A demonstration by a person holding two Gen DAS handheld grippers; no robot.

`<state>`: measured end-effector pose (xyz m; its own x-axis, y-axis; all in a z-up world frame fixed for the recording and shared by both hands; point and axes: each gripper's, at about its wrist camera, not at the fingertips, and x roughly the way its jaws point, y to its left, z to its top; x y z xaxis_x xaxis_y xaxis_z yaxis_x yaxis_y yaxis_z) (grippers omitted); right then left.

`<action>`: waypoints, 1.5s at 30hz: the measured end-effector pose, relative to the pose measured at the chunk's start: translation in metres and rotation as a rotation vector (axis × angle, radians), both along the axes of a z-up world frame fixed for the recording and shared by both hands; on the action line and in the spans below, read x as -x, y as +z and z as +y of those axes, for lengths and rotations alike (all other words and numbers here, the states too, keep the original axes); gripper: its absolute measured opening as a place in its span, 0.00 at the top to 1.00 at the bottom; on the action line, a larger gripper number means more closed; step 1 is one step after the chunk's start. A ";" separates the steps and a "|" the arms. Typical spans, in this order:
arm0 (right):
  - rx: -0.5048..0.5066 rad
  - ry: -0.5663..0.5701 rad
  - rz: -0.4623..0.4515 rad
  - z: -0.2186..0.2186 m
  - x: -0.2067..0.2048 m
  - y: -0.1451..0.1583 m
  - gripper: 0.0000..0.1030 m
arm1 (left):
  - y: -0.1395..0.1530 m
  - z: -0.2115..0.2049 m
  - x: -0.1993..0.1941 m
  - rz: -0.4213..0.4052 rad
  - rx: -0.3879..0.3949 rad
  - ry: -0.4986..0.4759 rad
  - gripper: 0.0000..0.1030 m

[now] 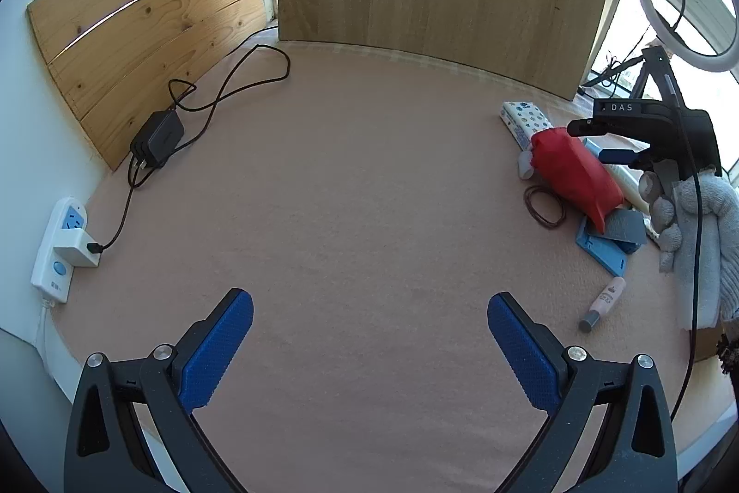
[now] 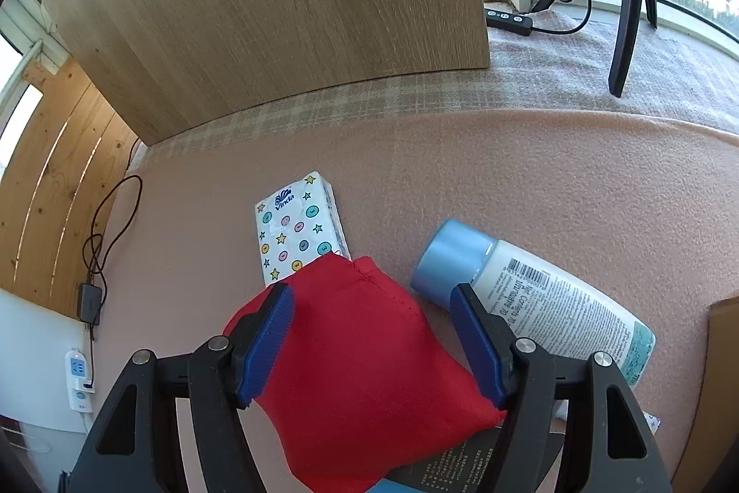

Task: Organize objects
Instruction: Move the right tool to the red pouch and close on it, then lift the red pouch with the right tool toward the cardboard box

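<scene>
The right tongs [image 2: 372, 336] stand with their blue pads apart, one on each side of the red cloth pouch [image 2: 365, 359]; the left pad touches or nearly touches the fabric, the right pad sits just off its edge, so nothing is clamped yet. The step in hand looks like picking the first item out of the clutter. Just ahead of these tongs lies the tissue pack [image 2: 300, 229], partly under the pouch's far edge; to their right lies the white bottle [image 2: 545, 303] with its blue cap, on its side. Dark and blue flat items show beneath the pouch.

The left tongs [image 1: 369, 347] hang wide apart over bare worktop [image 1: 346, 192], well away from the pile to their right.

Next, I judge, the right tongs must close on the soft pouch and lift it clear without dragging the tissue pack.
</scene>
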<state>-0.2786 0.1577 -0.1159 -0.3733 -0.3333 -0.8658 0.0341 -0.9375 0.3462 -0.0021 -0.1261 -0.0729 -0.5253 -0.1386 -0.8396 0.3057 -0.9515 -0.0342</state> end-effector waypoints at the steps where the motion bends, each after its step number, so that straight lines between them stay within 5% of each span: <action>1: 0.022 0.006 -0.018 0.001 0.002 -0.001 0.36 | 0.000 0.000 0.000 -0.001 0.000 -0.002 0.00; 11: 0.078 0.069 -0.083 -0.016 -0.014 -0.008 0.45 | 0.003 -0.004 -0.004 0.006 -0.007 0.005 0.00; 19: 0.074 0.263 -0.091 -0.063 -0.056 0.003 0.55 | 0.006 -0.004 -0.004 0.015 -0.014 -0.006 0.00; 26: 0.006 0.221 0.047 -0.079 -0.048 0.034 0.55 | 0.006 -0.012 -0.008 0.015 -0.015 0.005 0.00; 38: -0.012 0.194 -0.032 -0.100 -0.010 -0.002 0.55 | 0.003 -0.023 -0.023 0.000 -0.011 0.037 0.00; 45: 0.110 0.247 -0.091 -0.100 -0.039 0.002 0.55 | 0.002 -0.025 -0.020 0.001 -0.015 0.036 0.00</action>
<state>-0.2399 0.0574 -0.1135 -0.1911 -0.4987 -0.8455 0.2212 -0.8611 0.4579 0.0181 -0.1511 -0.0713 -0.5211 -0.1446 -0.8411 0.3400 -0.9391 -0.0492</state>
